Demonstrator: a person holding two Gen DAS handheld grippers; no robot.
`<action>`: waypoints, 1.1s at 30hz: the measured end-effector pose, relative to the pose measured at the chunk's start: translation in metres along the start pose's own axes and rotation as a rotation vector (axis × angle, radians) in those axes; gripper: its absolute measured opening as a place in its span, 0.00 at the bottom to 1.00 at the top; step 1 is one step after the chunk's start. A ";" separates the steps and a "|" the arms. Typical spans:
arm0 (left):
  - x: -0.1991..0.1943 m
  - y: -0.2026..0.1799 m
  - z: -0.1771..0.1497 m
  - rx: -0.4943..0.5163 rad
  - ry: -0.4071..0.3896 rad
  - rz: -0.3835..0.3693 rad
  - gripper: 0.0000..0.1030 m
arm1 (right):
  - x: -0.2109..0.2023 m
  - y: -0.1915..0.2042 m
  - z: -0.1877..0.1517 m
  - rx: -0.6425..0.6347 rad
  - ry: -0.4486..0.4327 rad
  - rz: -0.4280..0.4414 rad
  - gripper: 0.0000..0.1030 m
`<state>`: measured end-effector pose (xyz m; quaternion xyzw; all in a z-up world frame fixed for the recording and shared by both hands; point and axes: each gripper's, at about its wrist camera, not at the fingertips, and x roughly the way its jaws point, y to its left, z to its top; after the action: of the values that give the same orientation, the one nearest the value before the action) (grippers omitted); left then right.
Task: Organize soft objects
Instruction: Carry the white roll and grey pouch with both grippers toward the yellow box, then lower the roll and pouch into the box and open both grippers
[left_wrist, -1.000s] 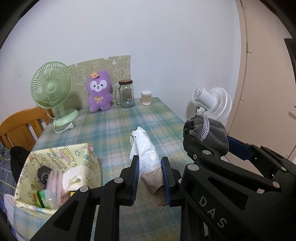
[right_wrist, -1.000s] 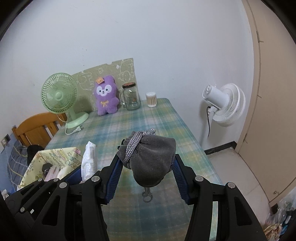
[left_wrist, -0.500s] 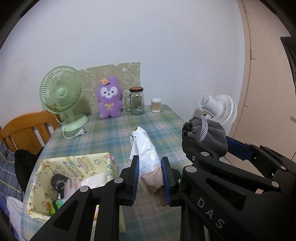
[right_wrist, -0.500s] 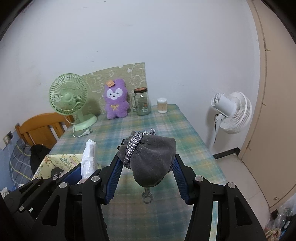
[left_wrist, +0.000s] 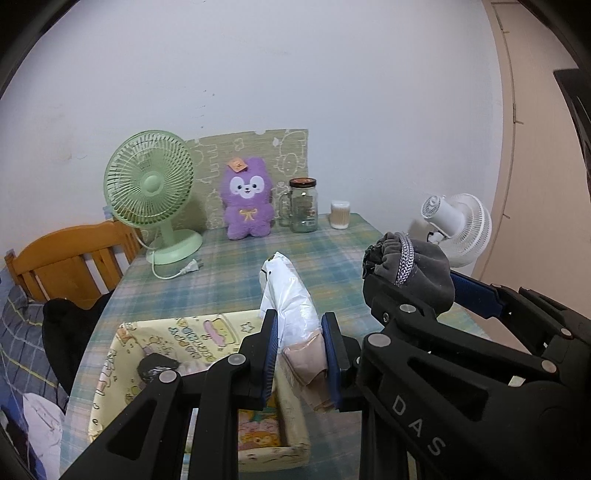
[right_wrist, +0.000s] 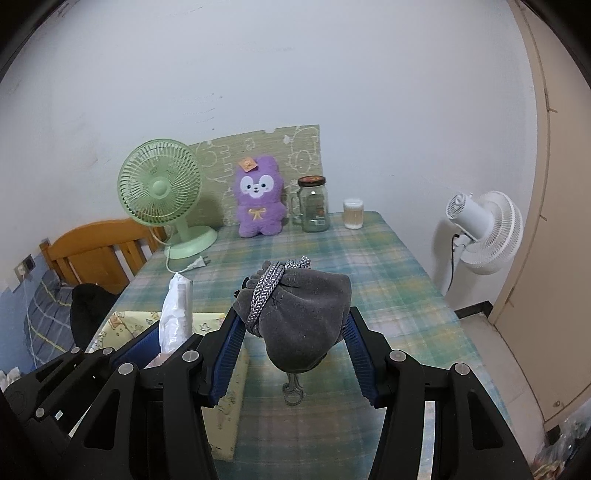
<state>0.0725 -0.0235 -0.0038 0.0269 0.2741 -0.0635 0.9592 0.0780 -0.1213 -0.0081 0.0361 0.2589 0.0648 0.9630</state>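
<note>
My left gripper (left_wrist: 300, 343) is shut on a white plastic packet (left_wrist: 291, 299) with a beige end, held above the right side of a yellow patterned storage box (left_wrist: 192, 332). My right gripper (right_wrist: 295, 332) is shut on a grey drawstring pouch (right_wrist: 303, 321), held above the checked tablecloth; a metal clasp (right_wrist: 293, 391) hangs under it. The pouch also shows in the left wrist view (left_wrist: 410, 269), and the packet in the right wrist view (right_wrist: 177, 310). A purple plush toy (left_wrist: 247, 199) sits at the table's far edge.
A green desk fan (left_wrist: 151, 192), a glass jar (left_wrist: 303, 206) and a cotton-swab tub (left_wrist: 340, 214) stand at the back. A wooden chair (left_wrist: 66, 262) is at the left, a white fan (right_wrist: 484, 232) at the right. The box holds several small items (left_wrist: 155, 365).
Both grippers have drawn back and risen with their loads still held. The box now lies nearer and more below the left gripper, and the far objects look smaller.
</note>
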 end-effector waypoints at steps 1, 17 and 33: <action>0.000 0.003 -0.001 -0.005 0.001 0.002 0.22 | 0.001 0.003 0.000 -0.004 0.001 0.004 0.57; 0.011 0.057 -0.012 -0.024 0.025 0.048 0.22 | 0.032 0.058 -0.002 -0.059 0.031 0.058 0.57; 0.032 0.100 -0.029 -0.085 0.097 0.076 0.56 | 0.063 0.094 -0.012 -0.111 0.101 0.122 0.56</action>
<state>0.0977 0.0745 -0.0432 -0.0005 0.3216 -0.0138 0.9468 0.1160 -0.0184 -0.0402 -0.0048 0.3006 0.1390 0.9436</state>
